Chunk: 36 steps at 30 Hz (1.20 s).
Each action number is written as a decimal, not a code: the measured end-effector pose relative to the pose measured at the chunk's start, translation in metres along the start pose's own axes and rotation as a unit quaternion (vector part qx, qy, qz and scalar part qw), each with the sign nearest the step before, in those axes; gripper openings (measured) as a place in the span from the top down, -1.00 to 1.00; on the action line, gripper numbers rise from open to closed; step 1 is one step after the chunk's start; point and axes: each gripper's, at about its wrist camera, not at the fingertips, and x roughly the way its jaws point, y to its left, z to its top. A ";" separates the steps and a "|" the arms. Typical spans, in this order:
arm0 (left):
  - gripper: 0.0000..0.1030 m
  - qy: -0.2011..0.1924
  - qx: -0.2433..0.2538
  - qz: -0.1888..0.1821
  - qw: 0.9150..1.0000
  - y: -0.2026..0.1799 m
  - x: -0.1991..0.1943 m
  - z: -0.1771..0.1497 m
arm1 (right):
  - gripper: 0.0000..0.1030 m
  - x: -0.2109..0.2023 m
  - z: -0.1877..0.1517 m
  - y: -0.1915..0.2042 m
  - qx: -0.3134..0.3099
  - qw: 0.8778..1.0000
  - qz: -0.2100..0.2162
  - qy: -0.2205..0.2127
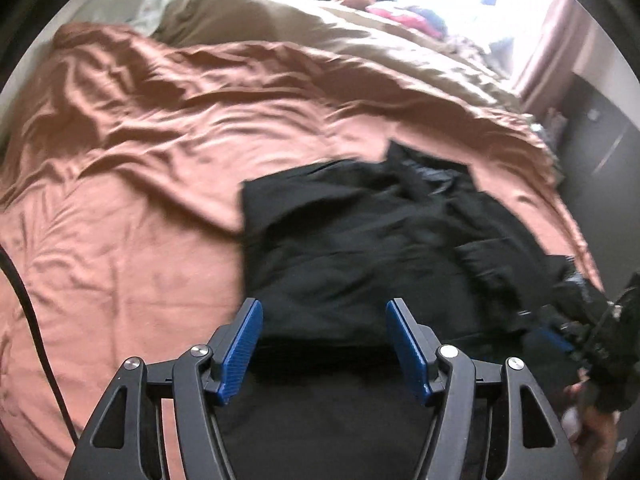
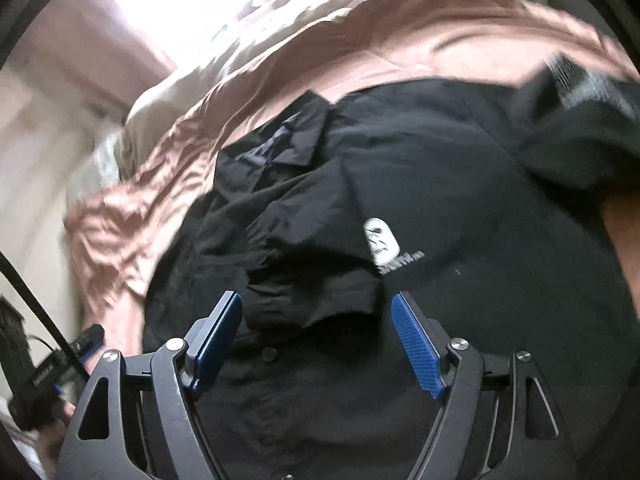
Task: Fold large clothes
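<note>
A black collared shirt (image 1: 360, 240) lies on a salmon-pink bedsheet (image 1: 120, 220), its left side folded in to a straight edge. My left gripper (image 1: 324, 306) hovers open over the shirt's near part, and its blue pads hold nothing. In the right wrist view the same shirt (image 2: 460, 184) shows a white chest logo (image 2: 380, 244), a collar (image 2: 288, 136) and a short sleeve (image 2: 312, 264) folded across the front. My right gripper (image 2: 316, 300) is open just above that sleeve's hem, and its pads (image 2: 418, 344) are clear of the cloth.
A rumpled beige duvet (image 1: 280, 20) covers the far side of the bed, with a bright window and pink curtains (image 1: 552, 40) behind it. A hand holds a black tool with a blue strip (image 1: 560, 336) at the right edge. A forearm (image 2: 624, 248) crosses the right side.
</note>
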 end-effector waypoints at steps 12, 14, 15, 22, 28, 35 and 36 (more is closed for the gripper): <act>0.11 0.045 -0.001 0.012 0.999 0.038 0.052 -0.028 | -0.47 0.040 -0.026 0.059 -0.135 0.988 -0.074 -0.005; 0.15 0.048 -0.001 0.010 0.999 0.041 0.055 -0.029 | -0.47 0.052 -0.028 0.059 -0.137 0.987 -0.084 0.008; 0.16 0.049 -0.001 0.009 0.999 0.042 0.056 -0.029 | -0.46 0.058 -0.030 0.058 -0.140 0.986 -0.093 0.014; 0.16 0.057 -0.002 0.009 0.998 0.045 0.061 -0.031 | 0.45 0.065 -0.026 0.052 -0.139 0.982 -0.129 0.012; 0.16 0.064 0.005 0.026 0.998 0.040 0.062 -0.027 | 0.56 0.023 -0.003 -0.001 -0.009 0.996 -0.085 -0.033; 0.16 0.066 -0.004 0.041 0.997 0.034 0.055 -0.021 | 0.50 -0.009 0.002 -0.065 0.130 0.991 -0.026 -0.038; 0.16 0.063 -0.005 0.039 0.997 0.032 0.052 -0.020 | 0.49 -0.013 0.002 -0.069 0.137 0.989 -0.030 -0.043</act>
